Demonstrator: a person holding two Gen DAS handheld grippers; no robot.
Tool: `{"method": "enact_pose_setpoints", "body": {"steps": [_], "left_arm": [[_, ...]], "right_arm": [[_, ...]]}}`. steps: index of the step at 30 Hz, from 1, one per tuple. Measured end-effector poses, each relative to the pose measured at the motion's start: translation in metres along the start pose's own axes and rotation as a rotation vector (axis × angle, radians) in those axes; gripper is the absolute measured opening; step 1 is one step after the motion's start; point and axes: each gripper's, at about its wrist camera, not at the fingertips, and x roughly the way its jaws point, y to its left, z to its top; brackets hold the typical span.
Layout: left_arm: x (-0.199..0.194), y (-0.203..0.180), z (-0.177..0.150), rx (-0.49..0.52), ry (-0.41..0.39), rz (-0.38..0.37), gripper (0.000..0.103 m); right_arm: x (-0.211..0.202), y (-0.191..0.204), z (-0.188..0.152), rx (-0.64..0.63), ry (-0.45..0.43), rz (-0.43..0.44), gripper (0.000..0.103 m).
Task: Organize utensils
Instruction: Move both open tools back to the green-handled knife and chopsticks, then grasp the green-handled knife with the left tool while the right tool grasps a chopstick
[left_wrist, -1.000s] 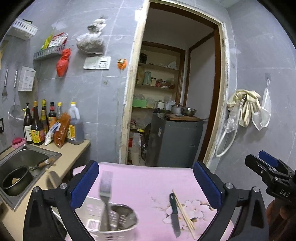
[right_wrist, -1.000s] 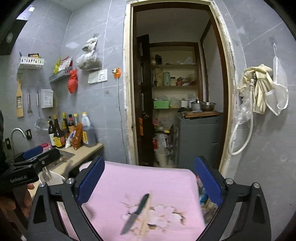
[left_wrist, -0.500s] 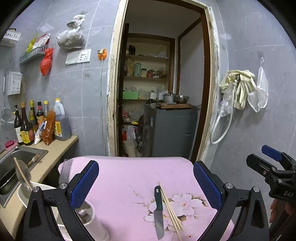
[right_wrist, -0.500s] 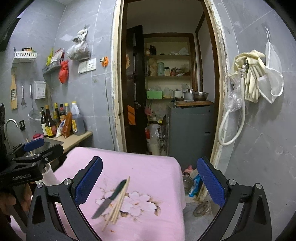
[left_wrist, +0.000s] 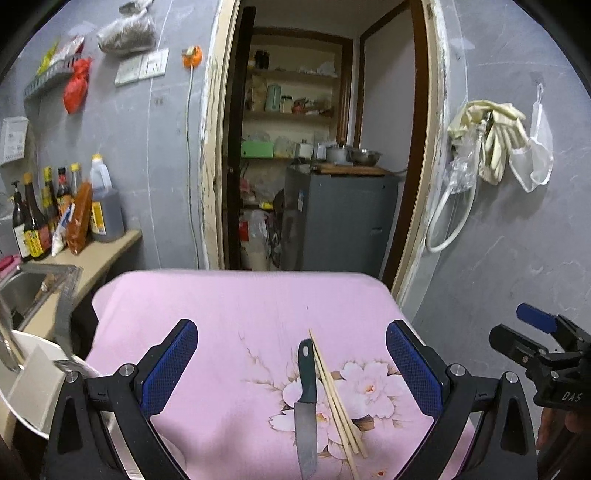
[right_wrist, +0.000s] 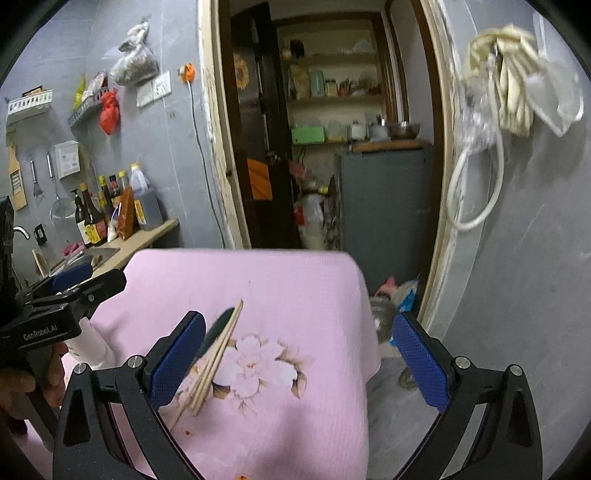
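Observation:
A knife (left_wrist: 306, 402) with a dark green handle lies on the pink flowered cloth (left_wrist: 229, 314), blade toward me. Wooden chopsticks (left_wrist: 334, 395) lie right beside it. My left gripper (left_wrist: 291, 373) hovers open above them with nothing between its blue pads. In the right wrist view the chopsticks (right_wrist: 214, 358) and the knife handle (right_wrist: 218, 326) sit just inside the left pad of my open right gripper (right_wrist: 299, 354). The white utensil holder (left_wrist: 33, 387) shows at the lower left edge, partly hidden behind the left finger.
A sink (left_wrist: 26, 291) and a counter with sauce bottles (left_wrist: 55, 210) stand to the left. Beyond the table is a doorway with a grey cabinet (left_wrist: 340, 218). The table's right edge drops to the floor with clutter (right_wrist: 391, 306). The other gripper (right_wrist: 66, 299) appears at the left.
Both cameras have swung right and come lower toward the knife and chopsticks. The utensil holder with the fork has slid out to the left edge of the left wrist view.

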Motion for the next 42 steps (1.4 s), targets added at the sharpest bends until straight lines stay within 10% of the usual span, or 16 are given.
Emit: {"method": "enact_pose_setpoints", "body": {"steps": [15,42], "left_arm": [[0.084,0.013,-0.026,-0.040,0.271,-0.048,0.056],[0.127,0.039,-0.050,-0.127,0.421,-0.104,0.045]], "right_arm": [[0.079,0.014,-0.035,0.003,0.206,0.110,0.057],[0.158,0.080,-0.058,-0.134,0.434,0.120,0.049]]}}
